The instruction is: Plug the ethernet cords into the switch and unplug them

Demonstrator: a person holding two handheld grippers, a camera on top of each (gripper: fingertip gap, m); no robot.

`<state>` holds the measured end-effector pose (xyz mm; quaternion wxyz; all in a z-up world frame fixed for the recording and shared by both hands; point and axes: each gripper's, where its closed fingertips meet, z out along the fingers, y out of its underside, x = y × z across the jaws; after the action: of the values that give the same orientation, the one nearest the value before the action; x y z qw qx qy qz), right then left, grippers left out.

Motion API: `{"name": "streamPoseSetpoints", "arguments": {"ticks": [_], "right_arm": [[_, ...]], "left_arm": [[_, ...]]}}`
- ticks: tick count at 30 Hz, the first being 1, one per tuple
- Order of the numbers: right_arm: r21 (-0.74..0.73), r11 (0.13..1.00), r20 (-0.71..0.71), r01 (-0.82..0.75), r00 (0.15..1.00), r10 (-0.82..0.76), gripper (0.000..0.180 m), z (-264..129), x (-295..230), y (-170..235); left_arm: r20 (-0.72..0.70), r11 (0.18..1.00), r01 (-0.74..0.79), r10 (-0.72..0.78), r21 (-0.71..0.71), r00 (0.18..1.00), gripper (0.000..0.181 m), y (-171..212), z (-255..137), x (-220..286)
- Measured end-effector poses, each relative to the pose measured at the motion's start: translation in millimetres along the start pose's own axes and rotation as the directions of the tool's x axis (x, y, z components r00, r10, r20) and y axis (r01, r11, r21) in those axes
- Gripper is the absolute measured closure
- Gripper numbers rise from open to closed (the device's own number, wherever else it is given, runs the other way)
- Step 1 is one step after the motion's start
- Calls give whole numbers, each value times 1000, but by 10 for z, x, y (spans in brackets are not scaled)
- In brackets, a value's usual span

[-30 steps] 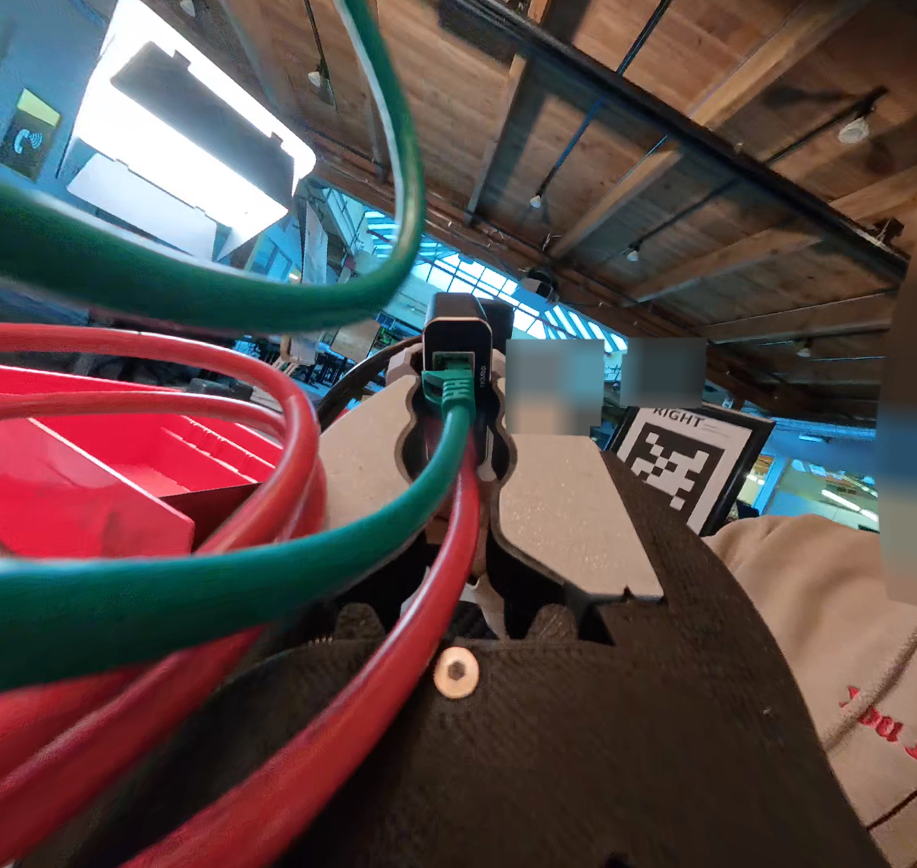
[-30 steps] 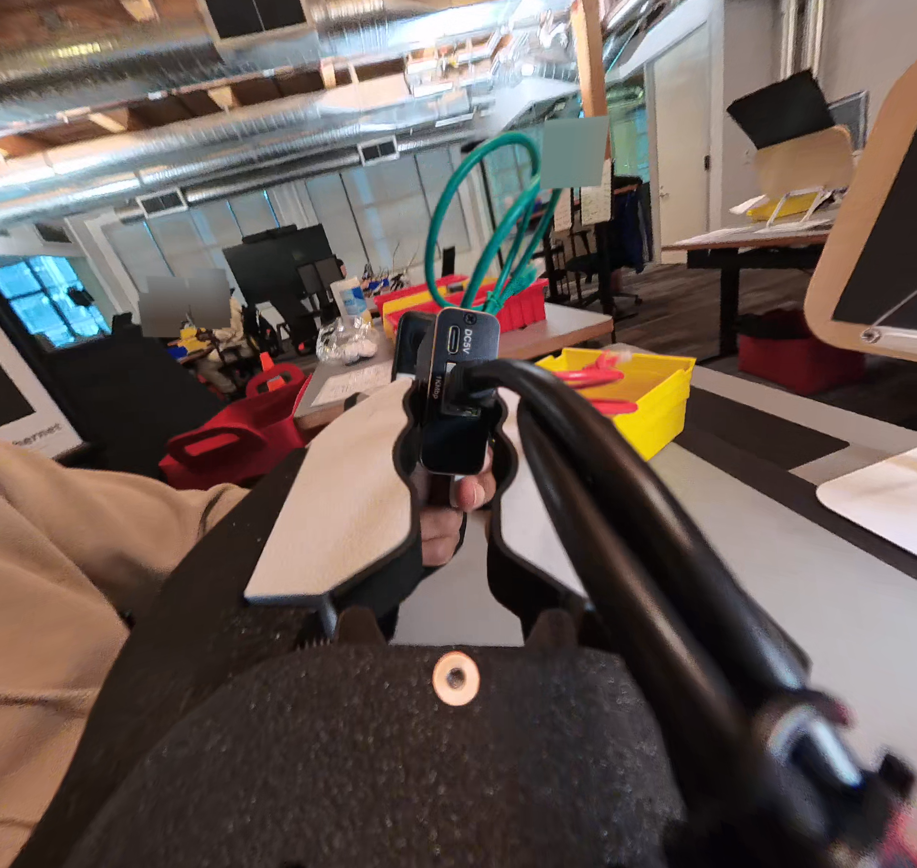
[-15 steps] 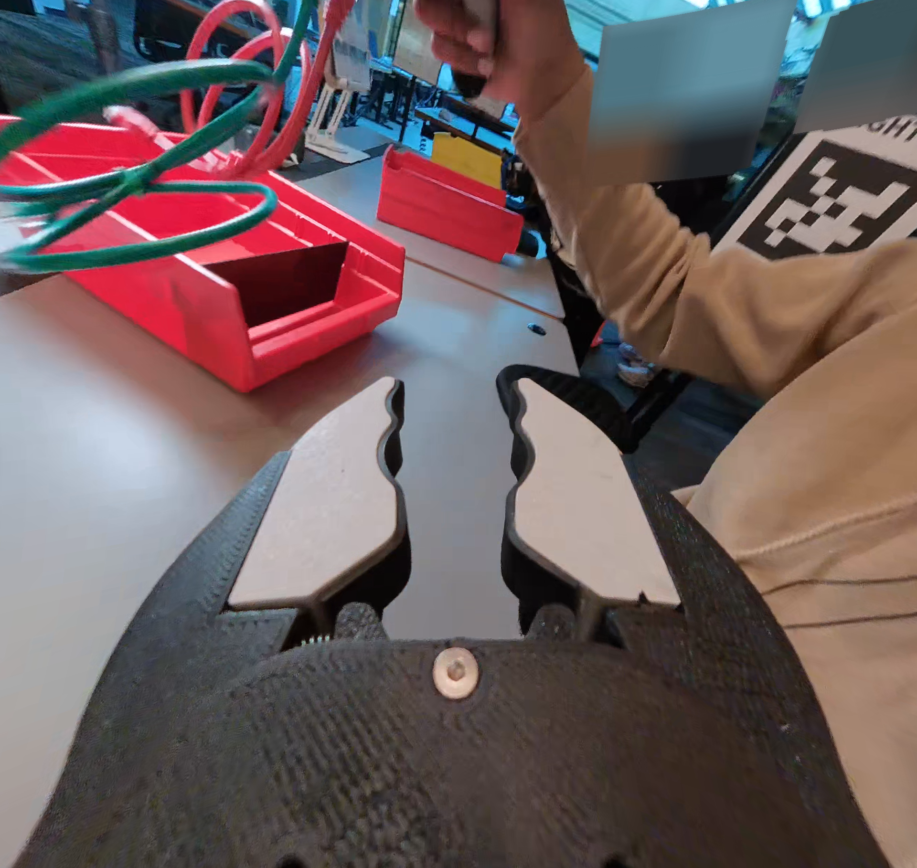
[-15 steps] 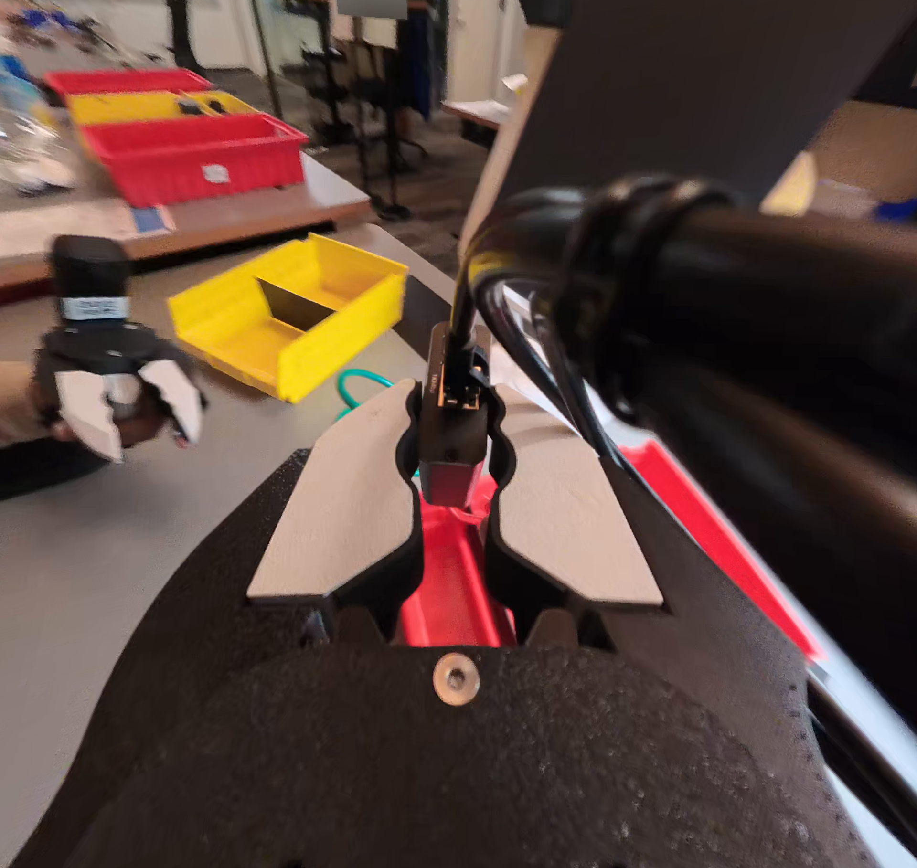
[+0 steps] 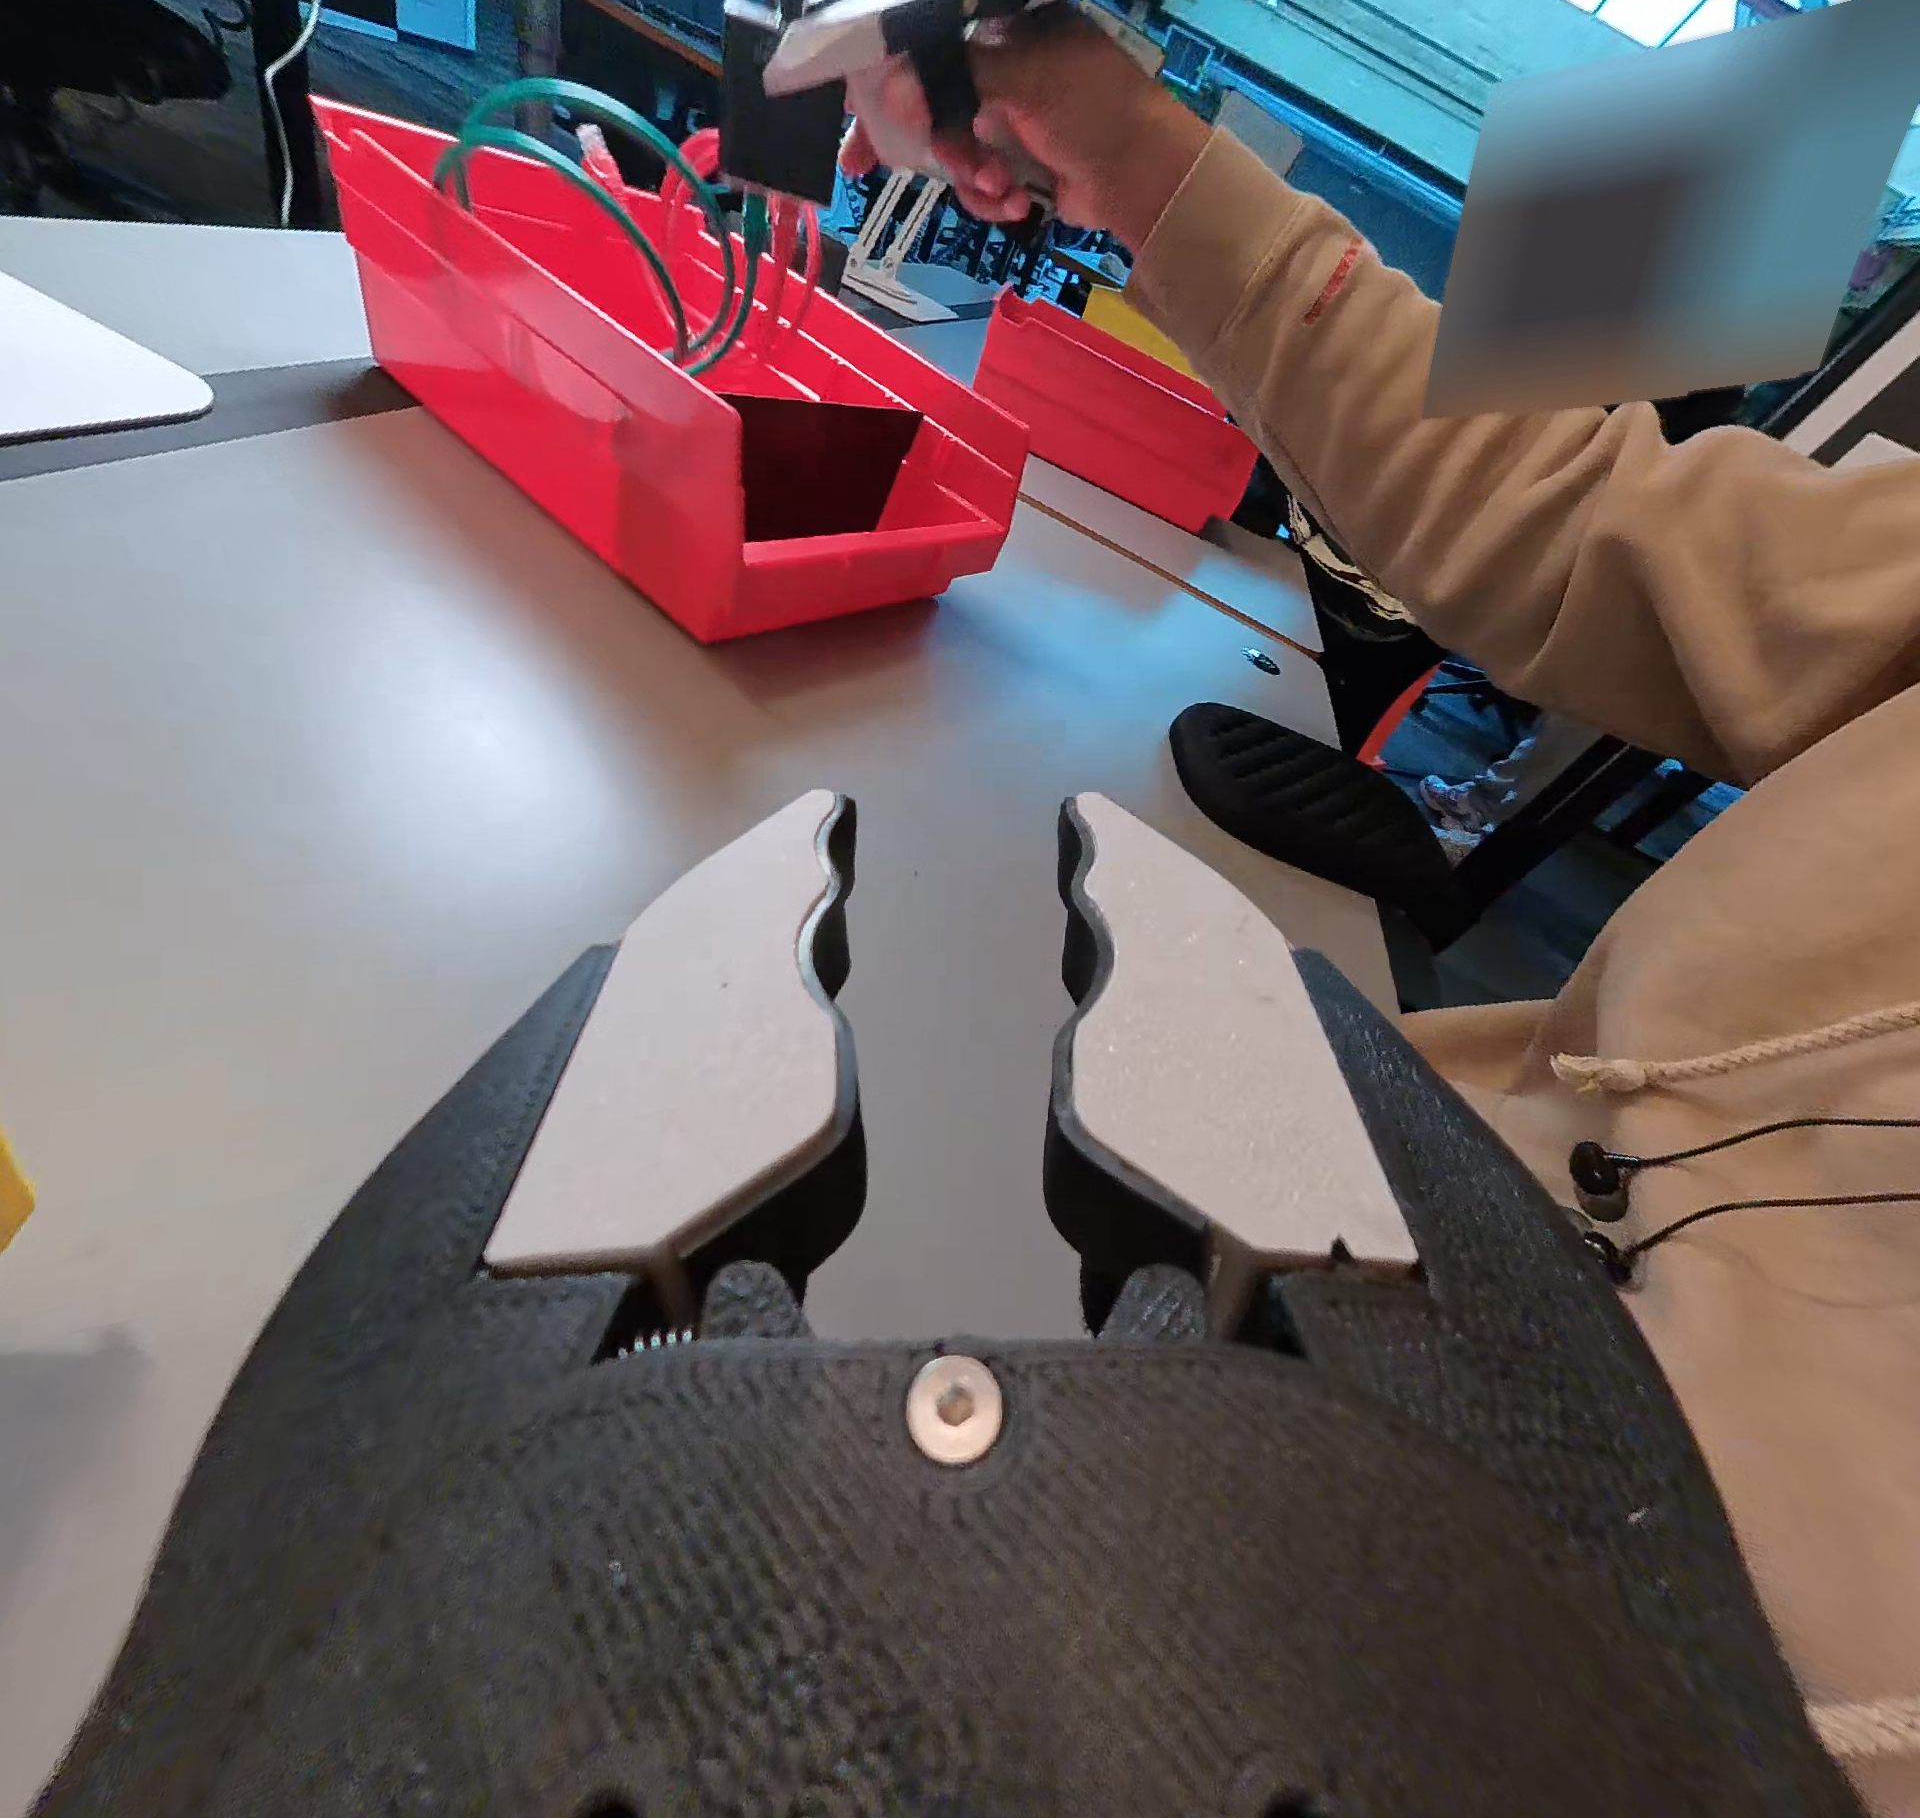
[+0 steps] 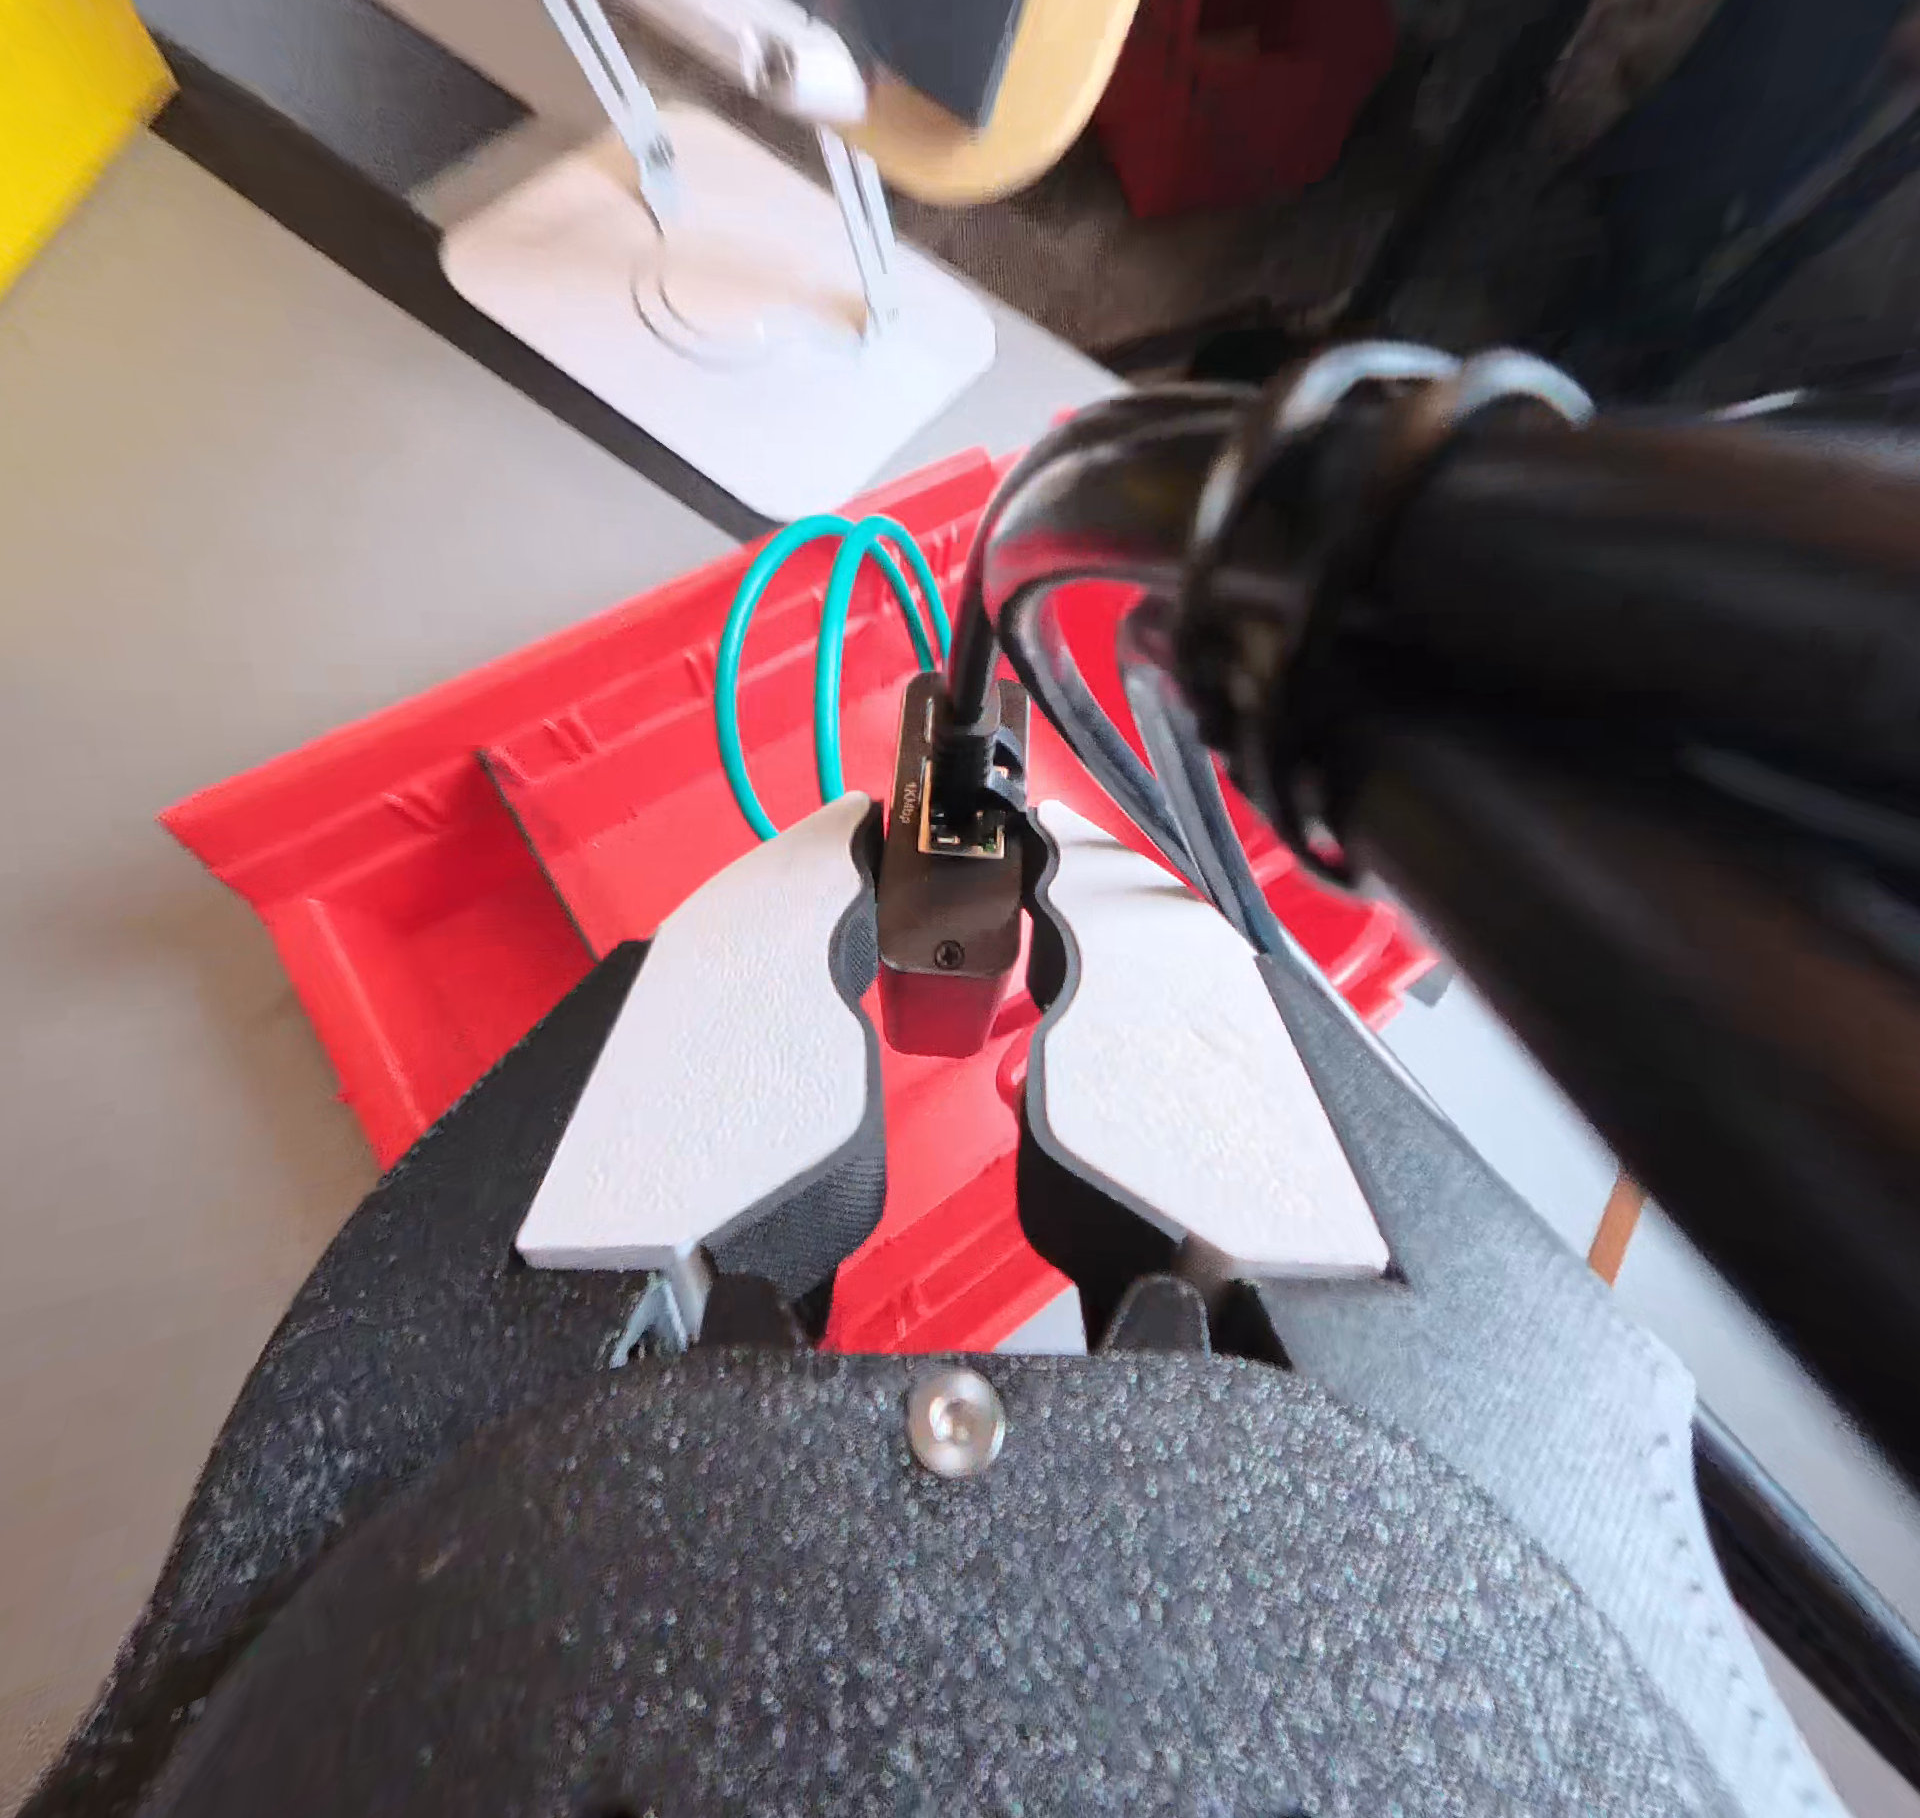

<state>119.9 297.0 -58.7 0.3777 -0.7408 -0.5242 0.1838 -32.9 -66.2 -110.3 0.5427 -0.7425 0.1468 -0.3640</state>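
Note:
My left gripper (image 5: 956, 812) is open and empty, low over the grey table (image 5: 312, 729). Green cords (image 5: 665, 210) and red cords (image 5: 790, 251) loop up out of a long red bin (image 5: 582, 418) ahead of it. My right gripper (image 6: 951, 812) is shut on a small black switch (image 6: 940, 895), with a black cable (image 6: 971, 646) plugged into its far end. It holds the switch above the red bin (image 6: 436, 895), near the green cord loops (image 6: 831, 667). In the left wrist view the right gripper (image 5: 821, 43) and the switch (image 5: 779, 121) hang above the bin's far end.
A person's beige sleeve (image 5: 1455, 480) crosses the right side. A second red bin (image 5: 1112, 407) sits behind. A white stand base (image 6: 727, 345) and a yellow bin (image 6: 52, 54) lie beyond the red bin. A thick bundled black cable (image 6: 1558, 729) fills the right of the right wrist view. About 40 centimetres separates my left fingertips from my right.
My left gripper let go of the green plug at the switch, opened and dropped low over the table. The cords now lie in the red bin. My right gripper swung the switch over that bin.

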Motion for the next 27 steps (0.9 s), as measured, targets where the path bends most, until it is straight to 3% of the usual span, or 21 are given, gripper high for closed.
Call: {"name": "streamPoseSetpoints", "arguments": {"ticks": [3, 6, 8, 11, 13, 16, 19, 23, 27], "right_arm": [[-157, 987, 22, 15, 1000, -12, 155, 349, -21, 258], [-209, 977, 65, 45, 997, -32, 155, 557, -116, 232], [-297, 946, 58, 133, 991, -121, 155, 684, -135, 225], [-463, 831, 52, 309, 945, -322, 152, 817, -155, 193], [-497, 800, 22, 337, 926, -377, 151, 855, -192, 52], [-500, 797, 45, 339, 929, -367, 150, 849, -316, 6], [-415, 863, 59, 286, 956, -289, 140, 727, -435, -35], [-245, 955, 252, 165, 962, -102, 136, 306, -812, -150], [-166, 964, 309, 208, 939, -150, 137, -118, -994, -32]], "left_arm": [[34, 1000, -30, 30, 7, 999, 144, -3, -15, -61], [76, 997, -68, 70, -33, 995, 146, 65, -42, -137], [102, 993, -89, 96, -72, 990, 147, 145, -49, -201], [148, 989, -112, 126, -100, 981, 149, 221, -58, -315], [180, 987, -123, 141, -104, 974, 149, 213, -89, -366], [223, 985, -152, 168, -86, 960, 148, 133, -183, -392], [285, 976, -201, 216, -81, 934, 146, 49, -317, -439], [368, 969, -232, 249, -90, 896, 144, -70, -497, -572], [455, 957, -236, 289, -172, 842, 137, -106, -702, -753]]}}
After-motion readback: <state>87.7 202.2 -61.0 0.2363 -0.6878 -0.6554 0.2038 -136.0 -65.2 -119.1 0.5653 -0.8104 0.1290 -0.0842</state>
